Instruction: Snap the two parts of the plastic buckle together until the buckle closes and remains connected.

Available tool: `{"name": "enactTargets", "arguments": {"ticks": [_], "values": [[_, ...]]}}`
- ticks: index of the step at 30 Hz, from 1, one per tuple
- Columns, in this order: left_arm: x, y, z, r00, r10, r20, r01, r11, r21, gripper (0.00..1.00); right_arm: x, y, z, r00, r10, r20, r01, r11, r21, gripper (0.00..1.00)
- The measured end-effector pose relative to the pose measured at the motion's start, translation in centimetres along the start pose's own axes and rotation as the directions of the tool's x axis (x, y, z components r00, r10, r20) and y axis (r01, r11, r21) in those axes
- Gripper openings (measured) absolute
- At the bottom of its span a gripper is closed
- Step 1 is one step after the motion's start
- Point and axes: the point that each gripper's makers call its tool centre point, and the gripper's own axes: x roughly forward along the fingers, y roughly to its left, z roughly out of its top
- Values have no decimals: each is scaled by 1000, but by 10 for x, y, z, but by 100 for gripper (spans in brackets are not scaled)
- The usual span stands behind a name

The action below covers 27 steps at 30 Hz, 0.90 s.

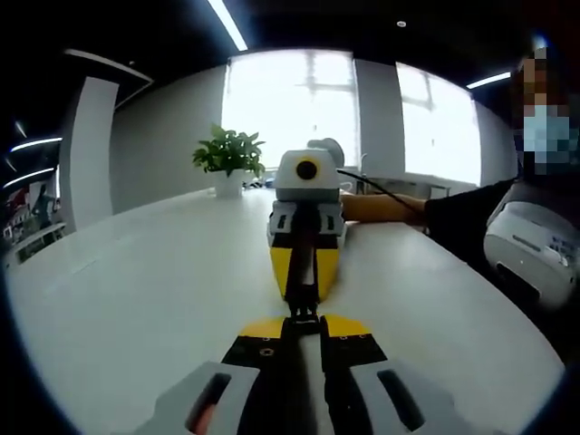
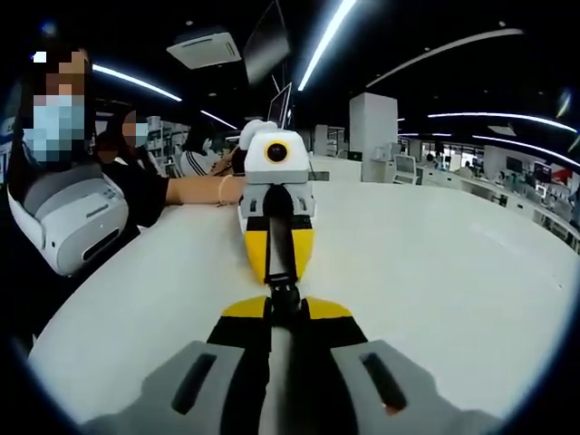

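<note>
My two grippers meet tip to tip above a white table point(image 1: 136, 290). In the left gripper view my left gripper point(image 1: 304, 328) rises from the bottom, its yellow-tipped jaws pressed together on a black buckle part point(image 1: 304, 315). The right gripper point(image 1: 304, 292) faces it head-on, jaws likewise closed on the black piece. In the right gripper view my right gripper point(image 2: 283, 310) holds the black buckle point(image 2: 282, 292), with the left gripper point(image 2: 280, 276) opposite. The buckle is small and mostly hidden between the tips; I cannot tell whether its halves are latched.
A potted green plant point(image 1: 228, 156) stands at the far end of the table. A person in dark clothes sits along the table's edge point(image 2: 82, 213), a forearm point(image 1: 381, 208) resting on the tabletop behind the grippers. The white table point(image 2: 453, 263) spreads wide to both sides.
</note>
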Motion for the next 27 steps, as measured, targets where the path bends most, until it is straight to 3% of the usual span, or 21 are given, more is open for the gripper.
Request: {"name": "enactTargets", "arguments": {"ticks": [11,27], "values": [[4,-13,0,999,-35,-3,35,999,14,13,5,16,3,999,50,7,-50,998,-47,14],[3,-12,0,999,-32,-2,32,999,11,13,3,12,2,999,35,10,-35,999,-3,19]]}}
